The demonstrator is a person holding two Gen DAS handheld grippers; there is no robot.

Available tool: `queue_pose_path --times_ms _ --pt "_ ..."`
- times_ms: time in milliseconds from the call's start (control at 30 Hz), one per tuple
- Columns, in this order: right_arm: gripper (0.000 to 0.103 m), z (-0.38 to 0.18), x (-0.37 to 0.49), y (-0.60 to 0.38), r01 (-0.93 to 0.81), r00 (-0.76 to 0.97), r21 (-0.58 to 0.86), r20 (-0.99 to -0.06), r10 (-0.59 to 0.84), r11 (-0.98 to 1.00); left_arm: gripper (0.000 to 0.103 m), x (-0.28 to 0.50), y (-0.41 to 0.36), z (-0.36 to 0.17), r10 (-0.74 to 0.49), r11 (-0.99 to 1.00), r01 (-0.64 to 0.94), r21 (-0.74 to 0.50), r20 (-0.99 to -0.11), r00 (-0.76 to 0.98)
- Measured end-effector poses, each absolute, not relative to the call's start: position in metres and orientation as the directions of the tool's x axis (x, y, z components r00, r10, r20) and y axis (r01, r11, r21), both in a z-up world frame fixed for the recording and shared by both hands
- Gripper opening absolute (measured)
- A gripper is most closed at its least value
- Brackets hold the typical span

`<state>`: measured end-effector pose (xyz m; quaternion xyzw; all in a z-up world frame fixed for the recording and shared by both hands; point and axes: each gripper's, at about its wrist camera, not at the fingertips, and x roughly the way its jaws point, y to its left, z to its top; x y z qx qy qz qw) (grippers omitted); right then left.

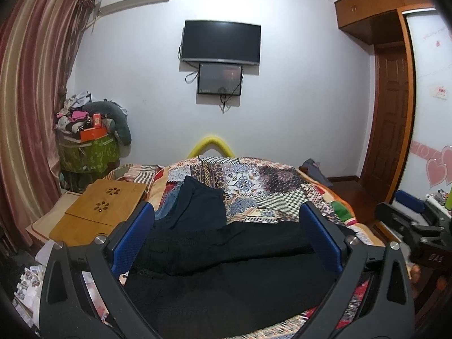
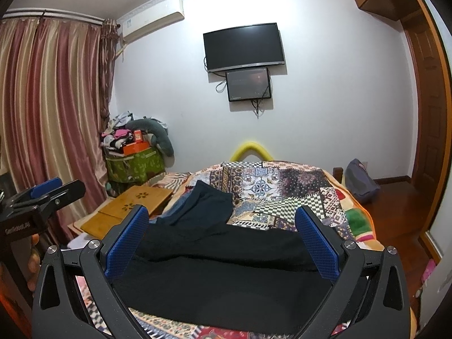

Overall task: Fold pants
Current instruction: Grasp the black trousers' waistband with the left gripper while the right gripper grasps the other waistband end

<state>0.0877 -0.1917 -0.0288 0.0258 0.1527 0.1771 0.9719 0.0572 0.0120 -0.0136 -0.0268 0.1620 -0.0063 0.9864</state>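
Black pants lie spread across the near part of the patchwork bedspread, also in the right wrist view. A second dark navy garment lies folded behind them, seen too in the right wrist view. My left gripper is open with blue pads, held above the black pants, holding nothing. My right gripper is open too, above the same pants, empty. The right gripper shows at the right edge of the left wrist view; the left gripper shows at the left edge of the right wrist view.
A wooden lap desk lies on the bed's left side. A green box piled with clothes stands by the curtain. A TV hangs on the far wall. A blue bag and wooden door are to the right.
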Motion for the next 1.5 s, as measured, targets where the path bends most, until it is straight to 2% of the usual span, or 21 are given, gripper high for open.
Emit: queue_pose_path --times_ms 233,367,467,867,1033,1100,1200,1300,1367,1433,1467,1500 --pt "0.103 -0.036 0.128 -0.191 -0.321 0.895 0.058 -0.309 0.323 0.945 0.103 0.140 0.051 -0.034 0.049 0.996 -0.073 -0.042 -0.419 0.907" --pt "0.103 -0.049 0.159 -0.193 -0.328 0.878 0.050 -0.353 0.324 0.943 0.103 0.191 0.078 -0.057 0.119 0.991 -0.135 0.002 -0.482 0.868" --pt "0.103 -0.065 0.189 -0.193 -0.341 0.853 0.033 -0.408 0.324 0.939 0.103 0.223 0.093 -0.078 0.143 0.989 -0.147 0.035 -0.529 0.836" --pt "0.102 -0.153 0.311 -0.193 -0.425 0.632 0.009 -0.714 0.303 0.905 0.102 0.351 0.180 -0.197 0.129 0.976 -0.216 -0.001 -0.800 0.586" --pt "0.101 -0.180 0.352 -0.182 -0.467 0.532 0.030 -0.789 0.308 0.884 0.086 0.383 0.219 -0.251 0.068 0.957 -0.283 -0.066 -0.896 0.439" --pt "0.100 -0.189 0.365 -0.178 -0.483 0.498 0.037 -0.810 0.310 0.875 0.079 0.388 0.223 -0.266 0.051 0.953 -0.292 -0.076 -0.913 0.404" --pt "0.094 -0.200 0.374 -0.168 -0.520 0.445 0.042 -0.839 0.312 0.853 0.069 0.393 0.227 -0.284 0.006 0.950 -0.293 -0.108 -0.932 0.363" --pt "0.086 -0.208 0.381 -0.160 -0.550 0.418 0.027 -0.857 0.303 0.835 0.056 0.395 0.229 -0.292 -0.041 0.944 -0.293 -0.152 -0.935 0.352" --pt "0.074 -0.216 0.384 -0.155 -0.563 0.394 0.022 -0.872 0.291 0.826 0.049 0.395 0.229 -0.293 -0.040 0.944 -0.294 -0.152 -0.935 0.354" --pt "0.064 -0.222 0.384 -0.151 -0.574 0.369 0.037 -0.880 0.298 0.818 0.031 0.396 0.225 -0.291 -0.002 0.947 -0.300 -0.118 -0.933 0.361" --pt "0.055 -0.224 0.385 -0.149 -0.580 0.361 0.043 -0.881 0.305 0.813 0.027 0.395 0.224 -0.289 0.012 0.949 -0.298 -0.105 -0.931 0.365" --pt "0.051 -0.226 0.381 -0.147 -0.588 0.351 0.054 -0.882 0.315 0.807 0.023 0.394 0.222 -0.285 0.031 0.953 -0.289 -0.086 -0.925 0.378"
